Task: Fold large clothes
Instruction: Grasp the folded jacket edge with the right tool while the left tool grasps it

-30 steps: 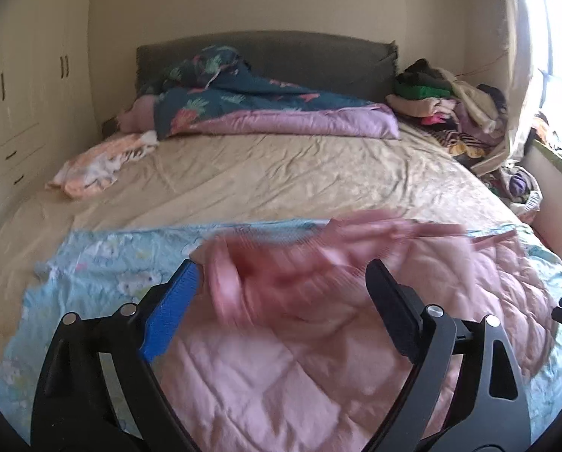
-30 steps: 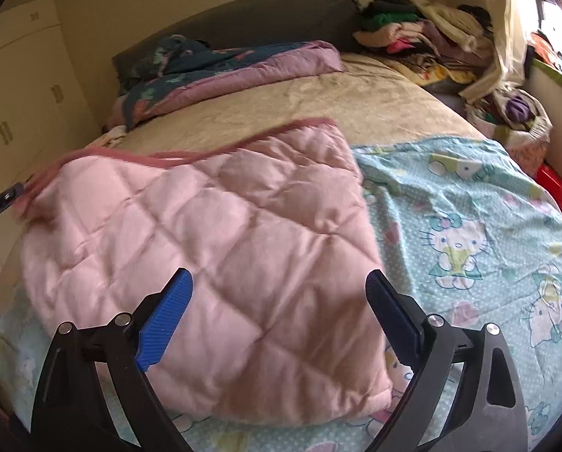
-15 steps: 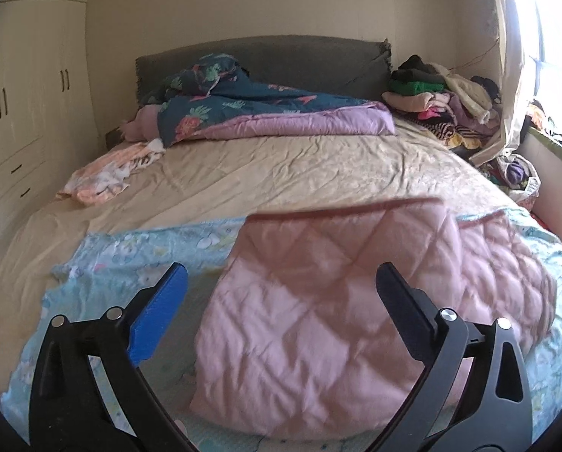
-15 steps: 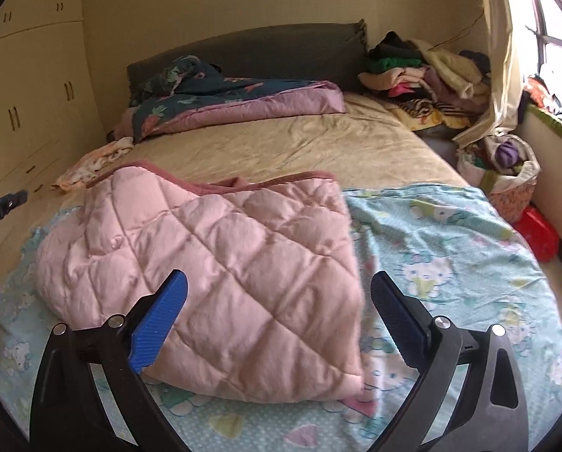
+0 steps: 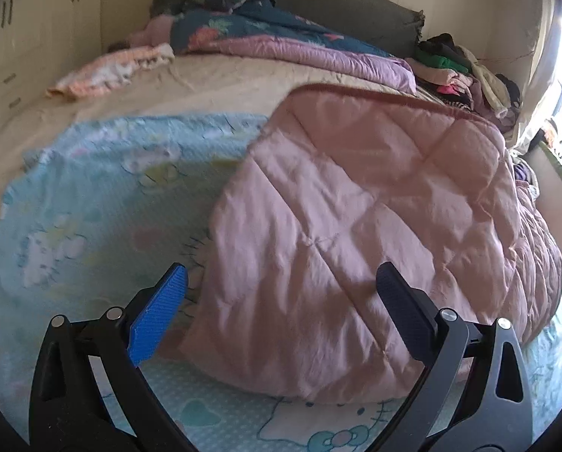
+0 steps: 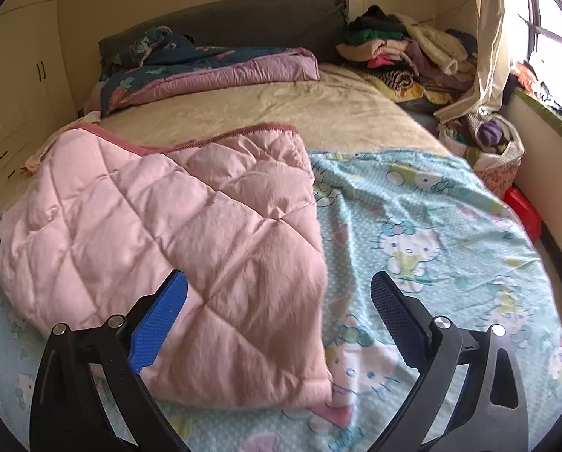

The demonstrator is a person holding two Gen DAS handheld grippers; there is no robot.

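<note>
Nearest, left tool and right tool, both spread apart, gripping nothing. Just beyond, pink quilt lying doubled over on the cartoon sheet atop the bed. Probably between folds; next, grabbing two corners for another fold.

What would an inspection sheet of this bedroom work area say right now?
Surface: bed with beige sheet, light blue cartoon-cat blanket spread over its near end.
Job's things: pink quilted padded garment lying folded on the blanket.
Clutter: heap of mixed clothes, dark floral duvet with purple lining, full laundry basket.
Grippers: left gripper and right gripper, jaws open, empty.
Cables: nothing seen.
Surroundings: cream cupboards, bright window.
</note>
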